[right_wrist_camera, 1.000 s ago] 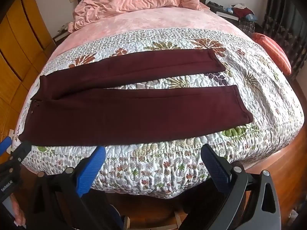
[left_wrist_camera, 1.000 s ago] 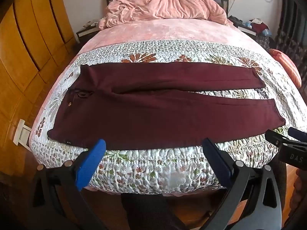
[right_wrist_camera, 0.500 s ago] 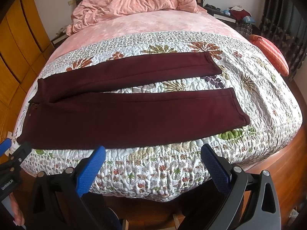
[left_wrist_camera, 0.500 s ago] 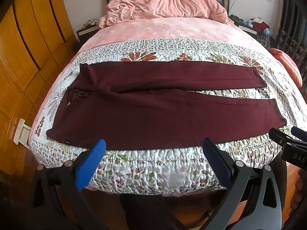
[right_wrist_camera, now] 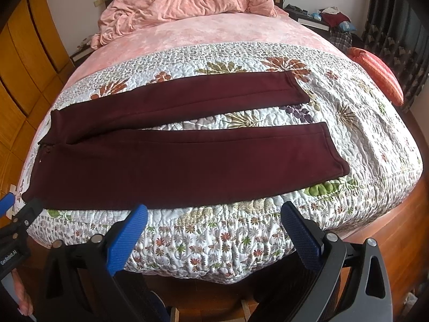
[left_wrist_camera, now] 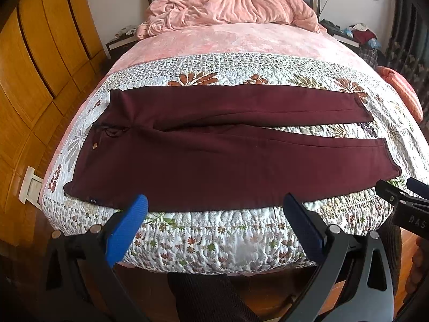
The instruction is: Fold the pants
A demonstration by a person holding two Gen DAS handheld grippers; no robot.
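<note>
Dark maroon pants [left_wrist_camera: 228, 145] lie flat across the foot of the bed, waistband at the left, both legs running right with a narrow gap between them. They also show in the right wrist view [right_wrist_camera: 182, 158]. My left gripper [left_wrist_camera: 214, 225] is open and empty, just short of the bed's near edge, below the waist half. My right gripper [right_wrist_camera: 211, 228] is open and empty, below the leg half. Each gripper shows at the edge of the other's view: the right one [left_wrist_camera: 402, 201], the left one [right_wrist_camera: 16, 220].
A floral quilt [left_wrist_camera: 214, 241] covers the foot of the bed. A pink blanket [left_wrist_camera: 228, 5] is heaped at the headboard. Wooden wardrobe doors [left_wrist_camera: 32, 67] stand at the left. An orange cushion [right_wrist_camera: 378, 72] lies at the right edge. Cluttered nightstands flank the headboard.
Both grippers have drifted slightly closer to the bed and a little lower. The pants have not moved. Both jaws stay open.
</note>
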